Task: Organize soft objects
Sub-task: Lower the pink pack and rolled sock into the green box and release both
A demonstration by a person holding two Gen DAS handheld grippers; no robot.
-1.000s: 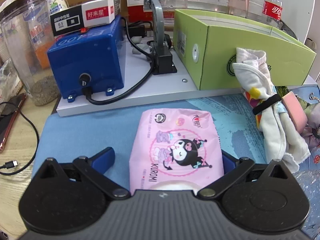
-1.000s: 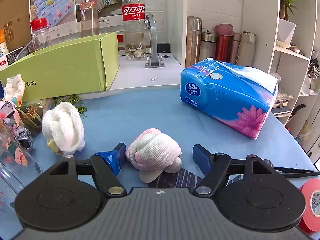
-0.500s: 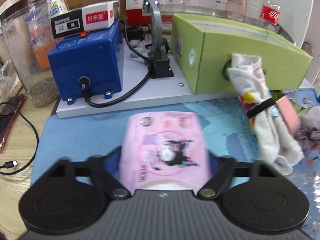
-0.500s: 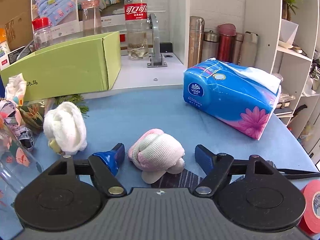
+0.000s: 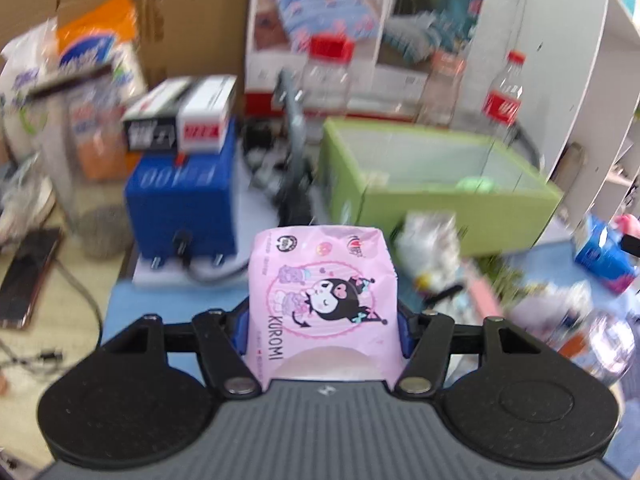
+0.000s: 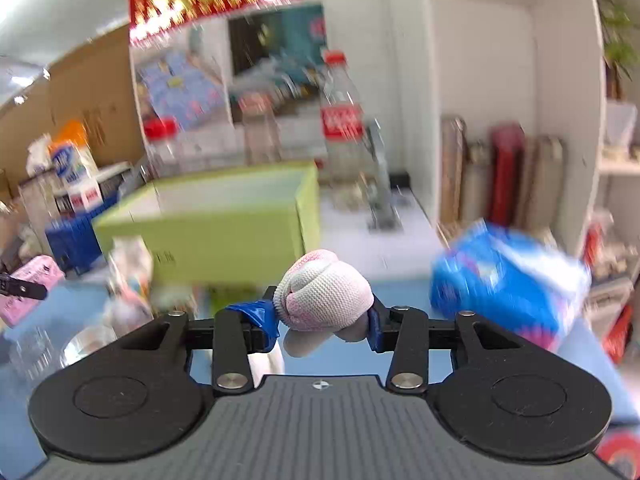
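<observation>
**Both grippers loaded and clear of the table, the green box ahead**

Left wrist view: the left gripper (image 5: pixel 323 320) has its blue pads pressed against the sides of a pink plastic tissue pack printed with a cartoon figure (image 5: pixel 322 300), the jaws having just closed in on it to a middling width. The pack hangs above the blue table mat (image 5: pixel 168 308). Beyond it stands the open light-green cardboard box (image 5: pixel 432 176), apparently almost empty, though blur makes its inside hard to read. To the left sit a blue boxy device with a black cable (image 5: pixel 180 196) and a dark phone (image 5: pixel 28 276) on bare wood.

Right wrist view: the right gripper (image 6: pixel 322 322) has just narrowed its jaws onto a rolled white-and-pink knitted sock ball (image 6: pixel 324 296), which bulges between the pads and hangs above the mat. The green box lies ahead and to the left; a blue plastic pack of tissues (image 6: pixel 508 280) rests on the mat to the right, near white shelving.

The step in hand looks like carrying. Next, each load needs bringing over the box's open top before the pads let go, without either gripper crowding the other.
</observation>
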